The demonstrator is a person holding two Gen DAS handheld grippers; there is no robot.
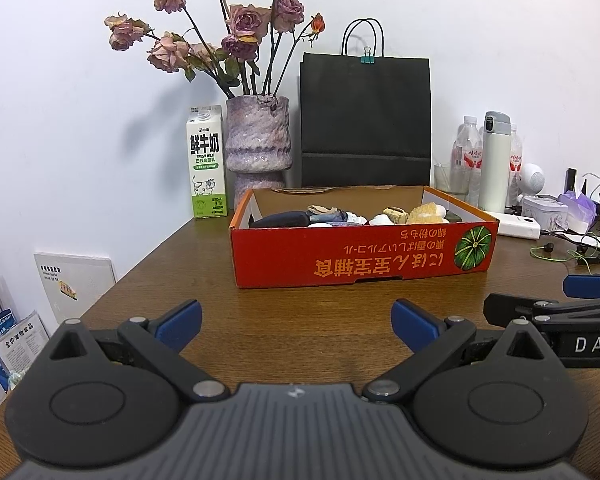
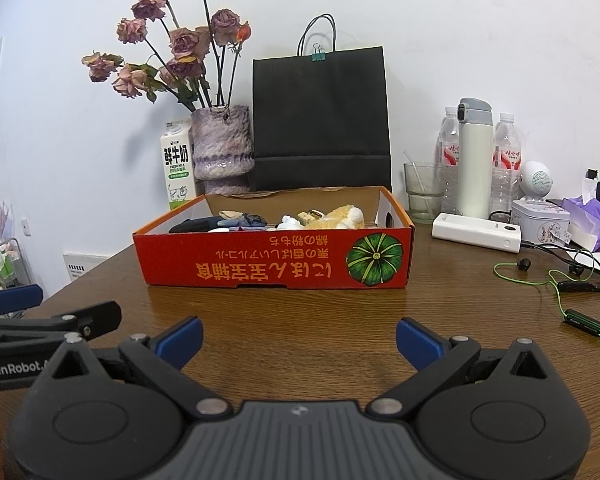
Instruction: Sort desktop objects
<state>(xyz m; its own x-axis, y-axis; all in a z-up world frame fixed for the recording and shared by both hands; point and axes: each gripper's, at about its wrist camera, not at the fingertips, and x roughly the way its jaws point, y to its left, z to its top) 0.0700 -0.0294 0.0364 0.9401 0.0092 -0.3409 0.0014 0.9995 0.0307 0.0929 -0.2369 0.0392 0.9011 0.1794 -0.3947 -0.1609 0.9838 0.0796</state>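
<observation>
**Both grippers open, box of objects mid-frame**

Left gripper point(image 1: 296, 322) sits bottom centre of its view, jaws spread wide, nothing between the blue pads, over bare wooden table point(image 1: 204, 276). Right gripper point(image 2: 299, 339) the same: jaws wide apart, empty, bottom centre. Red cardboard box point(image 1: 360, 254) stands mid-frame ahead of both, upside-down print facing the cameras. Mixed small objects point(image 1: 352, 216) piled inside it, mostly hidden by the front wall. Behind the box, upper centre: black paper bag point(image 1: 366, 120), vase of dried roses point(image 1: 258, 136), milk carton point(image 1: 206, 162). Right edge: white power bank point(image 2: 476, 235), green earphone cable point(image 2: 556, 284).
</observation>
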